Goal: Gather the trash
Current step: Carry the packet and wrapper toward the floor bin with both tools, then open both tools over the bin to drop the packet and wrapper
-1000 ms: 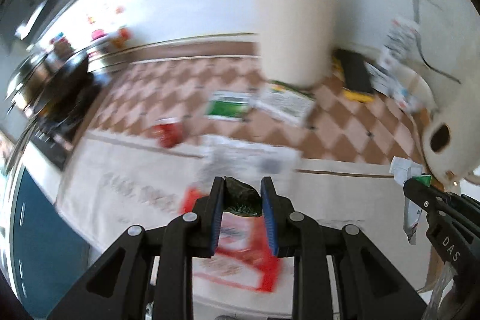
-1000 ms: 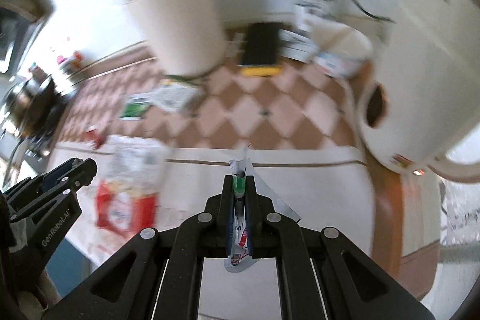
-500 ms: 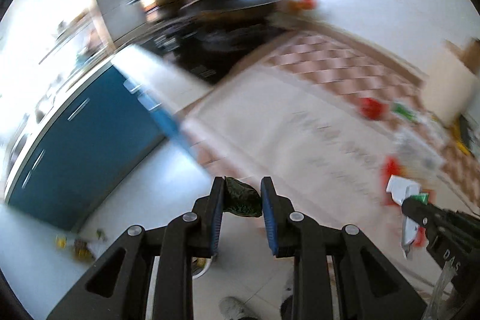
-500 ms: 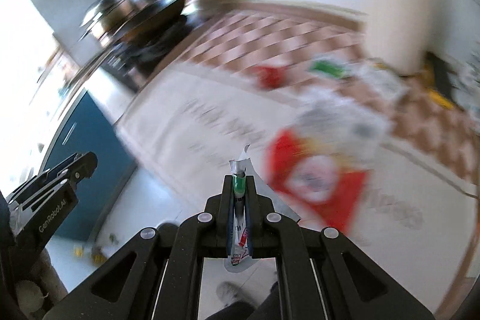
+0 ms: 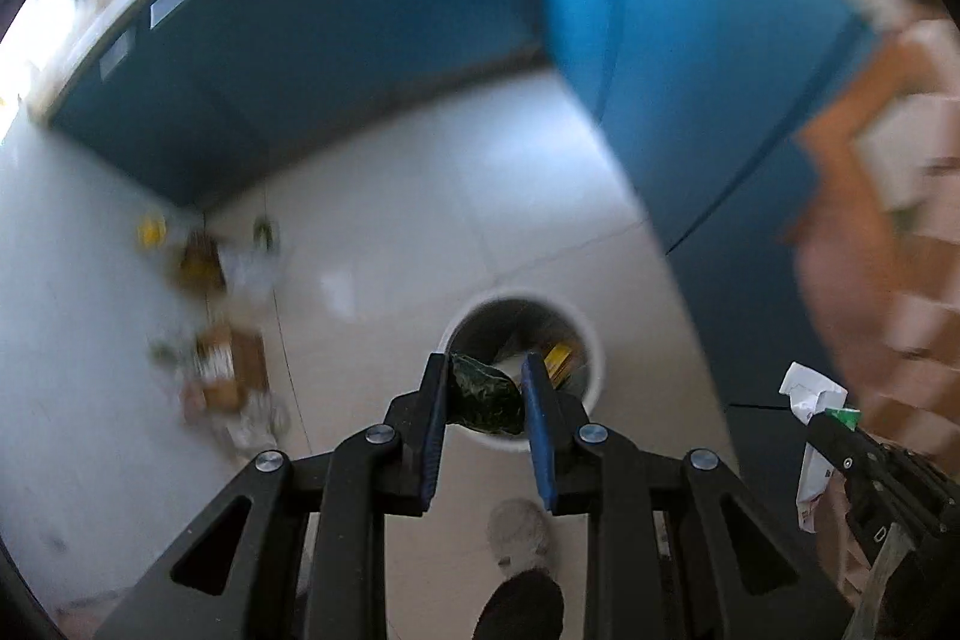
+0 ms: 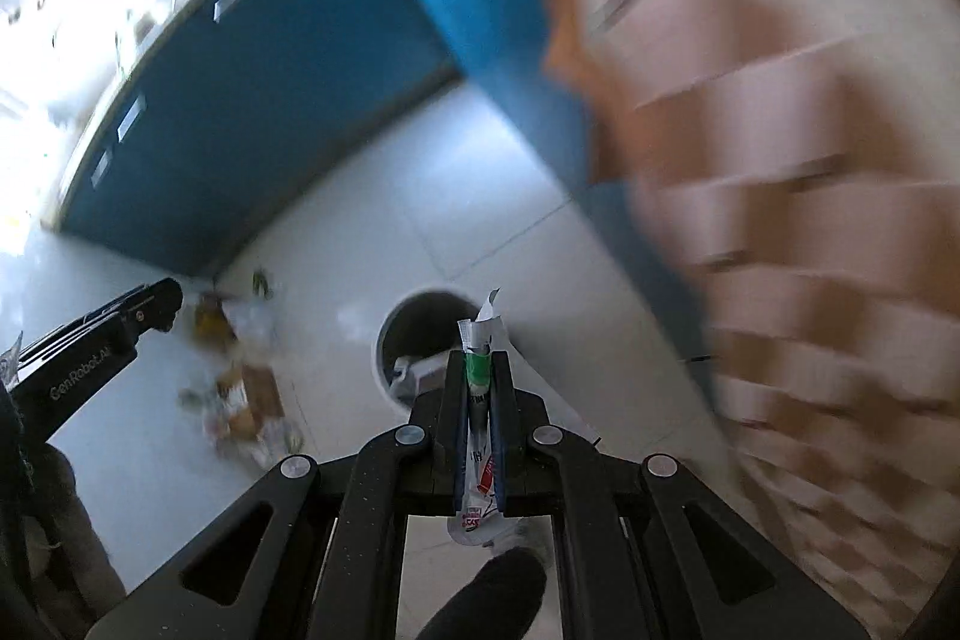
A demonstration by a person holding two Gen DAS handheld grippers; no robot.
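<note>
My left gripper (image 5: pixel 485 379) is shut on a crumpled dark green wrapper (image 5: pixel 483 394) and holds it above the near rim of a round white trash bin (image 5: pixel 591 340) on the floor. The bin holds some trash, including a yellow piece. My right gripper (image 6: pixel 479 364) is shut on a thin white, green and red packet (image 6: pixel 477 376), also above the bin's (image 6: pixel 384 346) near right edge. The right gripper with its packet shows at the lower right of the left wrist view (image 5: pixel 831 421). The left gripper shows at the left edge of the right wrist view (image 6: pixel 162 301).
Blue cabinet fronts (image 5: pixel 360 40) line the far wall and the right side. Loose litter (image 5: pixel 222 358) lies on the pale tiled floor left of the bin. The checkered tabletop (image 6: pixel 780 220) fills the right, blurred. A person's foot (image 5: pixel 522 580) stands near the bin.
Both grippers have swung away from the table and down to the floor, carrying their trash. They now hang over the trash bin, which was out of view before.
</note>
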